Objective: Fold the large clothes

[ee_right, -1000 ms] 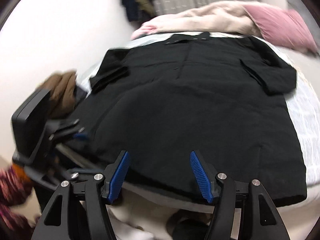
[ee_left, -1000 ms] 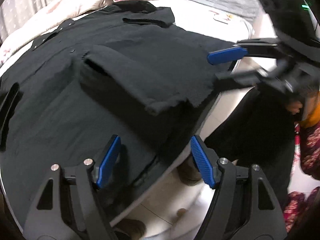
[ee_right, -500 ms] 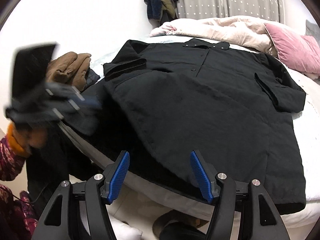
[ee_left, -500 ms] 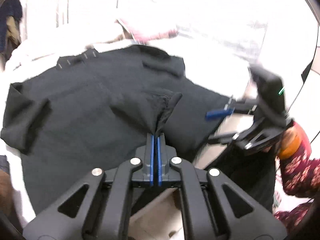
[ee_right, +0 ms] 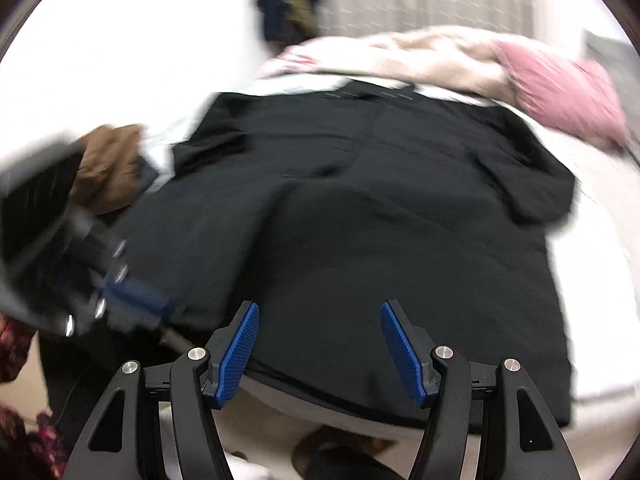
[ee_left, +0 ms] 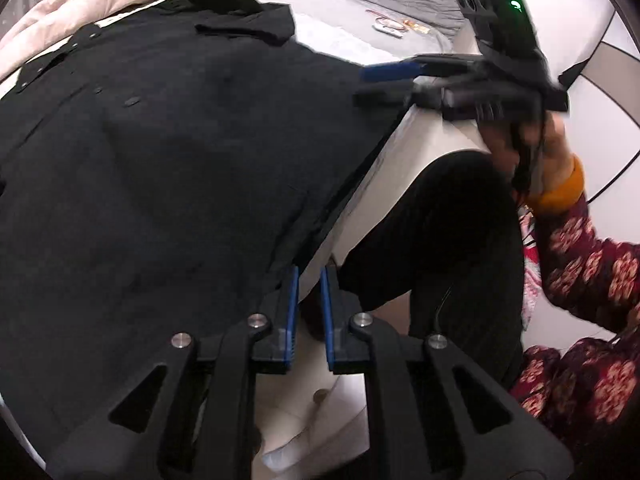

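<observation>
A large black button-front garment point(ee_left: 168, 152) lies spread flat on the bed, collar at the far end; it also shows in the right wrist view point(ee_right: 380, 216). My left gripper point(ee_left: 308, 280) sits at the garment's near hem by the bed edge, its blue pads a narrow gap apart with nothing between them. My right gripper point(ee_right: 320, 320) is open and empty just above the near hem. In the left wrist view the right gripper point(ee_left: 384, 84) hovers over the hem's right corner, jaws apart. The left gripper point(ee_right: 132, 296) shows blurred at the left of the right wrist view.
A pink pillow point(ee_right: 560, 88) and a cream quilt point(ee_right: 400, 56) lie at the bed's head. A brown garment point(ee_right: 108, 164) sits at the left side. Small items point(ee_left: 390, 28) lie on the grey sheet. The person's legs point(ee_left: 440, 240) stand against the bed edge point(ee_left: 400, 168).
Half a second ago my left gripper was shut on a lifted fold of the garment; now it has let go, the cloth lies flat, and the gripper sits at the hem.
</observation>
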{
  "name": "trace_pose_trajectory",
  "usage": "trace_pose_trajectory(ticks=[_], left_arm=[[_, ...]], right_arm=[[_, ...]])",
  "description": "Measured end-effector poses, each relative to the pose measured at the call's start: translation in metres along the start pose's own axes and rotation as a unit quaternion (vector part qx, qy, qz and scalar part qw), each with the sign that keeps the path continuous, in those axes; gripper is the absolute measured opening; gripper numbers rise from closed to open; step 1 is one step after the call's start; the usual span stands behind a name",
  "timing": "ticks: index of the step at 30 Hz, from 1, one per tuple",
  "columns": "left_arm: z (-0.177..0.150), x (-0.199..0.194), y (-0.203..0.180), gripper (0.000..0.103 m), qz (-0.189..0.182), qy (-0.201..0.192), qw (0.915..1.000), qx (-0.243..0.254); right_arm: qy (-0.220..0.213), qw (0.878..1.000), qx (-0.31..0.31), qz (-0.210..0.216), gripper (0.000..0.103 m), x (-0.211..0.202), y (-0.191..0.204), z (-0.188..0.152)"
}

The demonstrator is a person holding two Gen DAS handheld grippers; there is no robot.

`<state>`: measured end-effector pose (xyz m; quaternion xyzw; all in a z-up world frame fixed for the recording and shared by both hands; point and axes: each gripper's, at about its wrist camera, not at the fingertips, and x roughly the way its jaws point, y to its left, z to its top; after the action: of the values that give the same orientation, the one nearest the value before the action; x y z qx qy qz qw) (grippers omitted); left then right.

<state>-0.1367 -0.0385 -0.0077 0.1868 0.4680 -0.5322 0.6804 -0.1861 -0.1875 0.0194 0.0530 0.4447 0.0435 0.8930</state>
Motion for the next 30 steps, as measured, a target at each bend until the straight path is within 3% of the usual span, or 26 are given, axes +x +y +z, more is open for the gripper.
trace_pose_trajectory(ticks=[1, 3, 4, 6, 8, 10, 12, 13, 14, 17, 20, 22, 24, 27, 30], left_arm=[[-0.004, -0.009, 0.002, 0.025, 0.005, -0.013, 0.9999, -0.005], [-0.011, -0.032, 0.014, 0.070, 0.027, -0.045, 0.9979, -0.037], [-0.015, -0.044, 0.022, 0.077, 0.039, -0.059, 0.9960, -0.054], [-0.024, -0.063, 0.039, 0.079, 0.065, -0.077, 0.9905, -0.093], [-0.034, -0.073, 0.062, 0.079, 0.107, -0.068, 0.9817, -0.142], [-0.045, -0.075, 0.084, 0.079, 0.166, -0.040, 0.9671, -0.188], [-0.056, -0.071, 0.100, 0.079, 0.203, -0.009, 0.9526, -0.227], [-0.066, -0.069, 0.112, 0.079, 0.221, 0.006, 0.9414, -0.255], [-0.071, -0.066, 0.117, 0.079, 0.225, 0.013, 0.9368, -0.267], [-0.089, -0.055, 0.133, 0.079, 0.222, 0.034, 0.9227, -0.313], [-0.093, -0.051, 0.139, 0.079, 0.214, 0.038, 0.9207, -0.324], [-0.086, -0.047, 0.136, 0.079, 0.220, 0.042, 0.9211, -0.318], [-0.082, -0.049, 0.134, 0.079, 0.223, 0.041, 0.9228, -0.311], [-0.067, -0.048, 0.125, 0.079, 0.224, 0.032, 0.9292, -0.292], [-0.054, -0.050, 0.116, 0.079, 0.225, 0.023, 0.9374, -0.264]], right_arm=[[0.003, 1.000, 0.027, -0.015, 0.064, -0.003, -0.018, -0.004], [0.011, 0.996, 0.081, -0.029, 0.064, -0.009, -0.053, -0.012], [0.016, 0.993, 0.113, -0.036, 0.065, -0.012, -0.072, -0.017], [0.022, 0.985, 0.163, -0.049, 0.067, -0.015, -0.101, -0.027], [0.024, 0.977, 0.203, -0.057, 0.067, -0.015, -0.123, -0.036], [0.031, 0.969, 0.237, -0.060, 0.067, -0.008, -0.137, -0.043], [0.039, 0.962, 0.266, -0.051, 0.067, 0.002, -0.143, -0.046], [0.049, 0.958, 0.279, -0.042, 0.067, 0.007, -0.145, -0.048], [0.062, 0.952, 0.297, -0.027, 0.067, 0.013, -0.147, -0.050], [0.047, 0.942, 0.333, -0.016, 0.067, 0.010, -0.153, -0.052], [0.053, 0.936, 0.348, 0.009, 0.067, 0.016, -0.155, -0.053], [0.055, 0.937, 0.344, 0.014, 0.061, 0.019, -0.151, -0.051], [0.042, 0.945, 0.324, 0.020, 0.014, 0.016, -0.145, -0.045], [-0.012, 0.962, 0.273, 0.002, 0.007, -0.012, -0.126, -0.034], [-0.053, 0.961, 0.270, -0.019, 0.007, -0.043, -0.129, -0.037]])
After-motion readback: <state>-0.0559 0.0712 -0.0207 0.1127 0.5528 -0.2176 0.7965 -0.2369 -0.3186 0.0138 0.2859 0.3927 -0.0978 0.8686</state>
